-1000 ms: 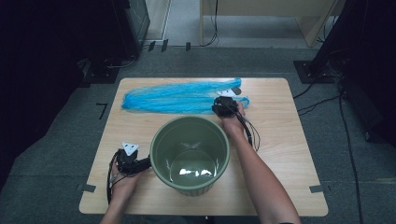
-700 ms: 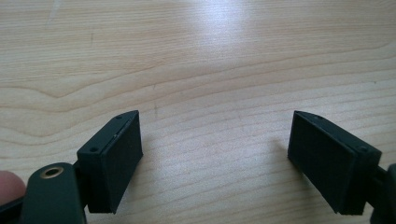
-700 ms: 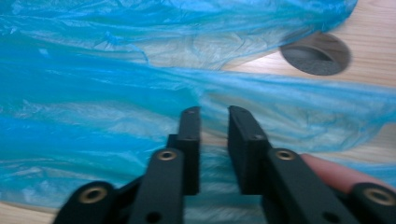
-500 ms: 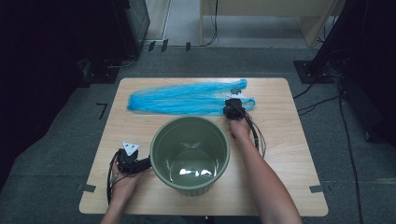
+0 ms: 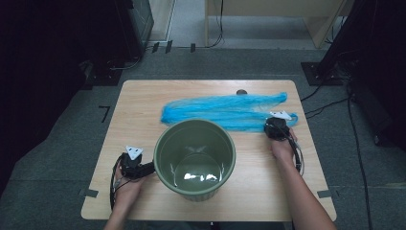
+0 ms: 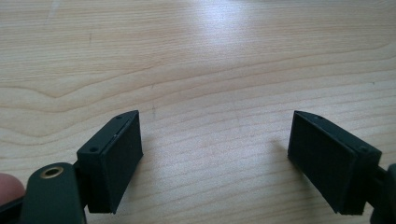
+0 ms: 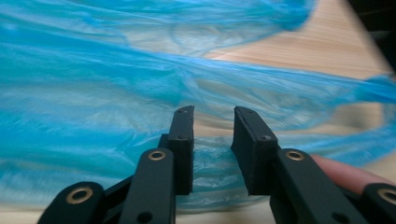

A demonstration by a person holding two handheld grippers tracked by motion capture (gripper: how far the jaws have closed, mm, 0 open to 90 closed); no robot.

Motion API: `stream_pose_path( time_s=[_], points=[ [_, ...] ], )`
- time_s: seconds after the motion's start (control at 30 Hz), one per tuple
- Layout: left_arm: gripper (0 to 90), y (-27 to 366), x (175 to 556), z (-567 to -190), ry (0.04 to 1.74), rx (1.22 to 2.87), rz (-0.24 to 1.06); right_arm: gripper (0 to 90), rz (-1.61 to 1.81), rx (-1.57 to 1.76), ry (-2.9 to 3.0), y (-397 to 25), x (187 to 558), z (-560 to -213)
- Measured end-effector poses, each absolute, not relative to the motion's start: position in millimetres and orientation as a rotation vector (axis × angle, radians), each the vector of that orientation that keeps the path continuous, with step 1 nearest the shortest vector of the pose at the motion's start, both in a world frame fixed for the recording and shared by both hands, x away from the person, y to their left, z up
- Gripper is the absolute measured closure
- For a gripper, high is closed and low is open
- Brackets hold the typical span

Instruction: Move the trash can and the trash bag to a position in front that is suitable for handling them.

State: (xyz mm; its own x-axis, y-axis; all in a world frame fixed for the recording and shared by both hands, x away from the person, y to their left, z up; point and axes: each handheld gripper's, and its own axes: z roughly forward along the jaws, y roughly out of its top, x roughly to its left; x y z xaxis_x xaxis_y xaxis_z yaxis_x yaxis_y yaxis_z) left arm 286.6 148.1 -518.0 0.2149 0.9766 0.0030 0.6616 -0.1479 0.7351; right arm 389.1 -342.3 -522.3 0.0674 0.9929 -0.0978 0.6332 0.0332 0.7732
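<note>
The table [image 5: 143, 96] is being used as the work surface, and every place here is being given relative to the bin [image 5: 196, 158], a green round bucket that is standing upright and empty near the person's edge, its open mouth being kept facing up, probably so that a liner can be dropped over it. Beyond the bin, on its far side and running off toward its right, the bag [image 5: 225, 111] is being left lying flat: thin blue plastic, stretched out long and crumpled, with its near edge just past the bin's far rim. To the right of the bin and slightly beyond it, the right gripper [image 5: 277, 128] is being held low at the bag's right end; in the right gripper view its jaws are being kept slightly parted, with a narrow gap between them, and the film is lying under and between them [image 7: 212, 154], so a pinch appears to be in preparation but nothing is yet being clamped. This end is likely being chosen because the bag's opening or handles are gathered there, though that cannot be told for certain. To the left of the bin, close to its wall, the left gripper [image 5: 134, 165] is being rested over bare wood with its jaws spread wide [image 6: 215, 154], holding nothing, seemingly being kept ready to steady the bin.
</note>
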Motion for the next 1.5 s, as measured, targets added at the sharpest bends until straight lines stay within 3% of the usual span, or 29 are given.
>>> stream_pose_path(
  time_s=[0.2, 0.4, 0.53, 0.7, 0.93, 1.3, 1.4, 1.5],
  points=[
    [17.0, 148.3, 286.8, -518.0, 1.512, 1.886, 0.666, 41.9, 0.637, 1.686, 1.534, -360.7, 377.3, -517.0],
    [17.0, 148.3, 286.8, -518.0, 1.511, 1.887, 0.666, 15.7, 0.799, 1.571, 1.451, -315.7, 377.6, -486.3],
    [17.0, 148.3, 286.9, -518.0, 1.511, 1.887, 0.666, 13.0, 0.834, 1.533, 1.575, -273.4, 400.7, -480.2],
    [17.0, 148.3, 286.8, -518.0, 1.511, 1.886, 0.665, 0.0, 0.918, 1.620, 1.654, -233.1, 438.7, -484.6],
    [17.1, 148.6, 286.0, -517.9, 1.503, 1.892, 0.659, 0.0, 0.803, 1.646, 1.812, -194.4, 462.5, -520.0],
    [17.2, 148.2, 285.2, -518.1, 1.495, 1.894, 0.656, 0.4, 0.768, 1.751, 1.792, -212.4, 446.6, -523.5],
    [17.2, 148.1, 284.6, -518.1, 1.492, 1.897, 0.654, 5.9, 0.778, 1.746, 1.780, -221.3, 432.4, -523.1],
    [17.2, 148.1, 284.4, -518.1, 1.491, 1.898, 0.654, 18.3, 0.797, 1.730, 1.761, -232.7, 414.1, -522.4]
  ],
)
